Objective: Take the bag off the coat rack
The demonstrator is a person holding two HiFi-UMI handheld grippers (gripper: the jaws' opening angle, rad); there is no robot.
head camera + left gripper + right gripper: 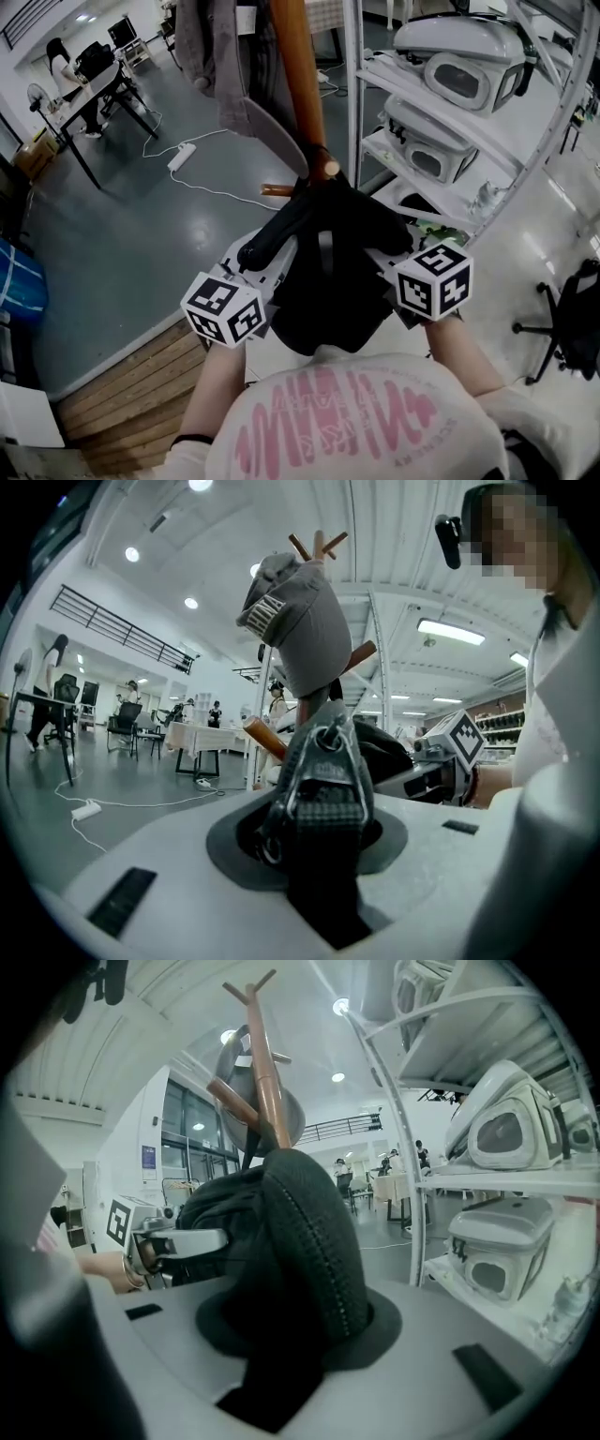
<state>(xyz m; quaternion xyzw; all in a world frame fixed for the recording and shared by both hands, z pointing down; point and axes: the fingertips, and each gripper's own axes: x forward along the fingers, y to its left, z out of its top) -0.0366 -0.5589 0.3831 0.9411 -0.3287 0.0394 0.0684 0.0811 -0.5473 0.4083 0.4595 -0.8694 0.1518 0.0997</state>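
A black bag (328,272) hangs in front of me, just below the wooden coat rack pole (298,84) and beside a short peg (278,189). My left gripper (267,262) is shut on the bag's webbing strap with its metal buckle (323,789). On the other side, my right gripper (382,258) is shut on a thick padded, stitched part of the bag (305,1241). The fingertips of both are hidden under the fabric. In the right gripper view the rack (267,1063) rises behind the bag. Whether the bag still hangs on a peg is hidden.
A grey garment (225,66) hangs on the rack. A white metal shelf (375,141) with white machines stands close on the right. On the grey floor lie a power strip (181,156) and cable. A wooden platform edge (122,394) lies below left, an office chair (572,319) right.
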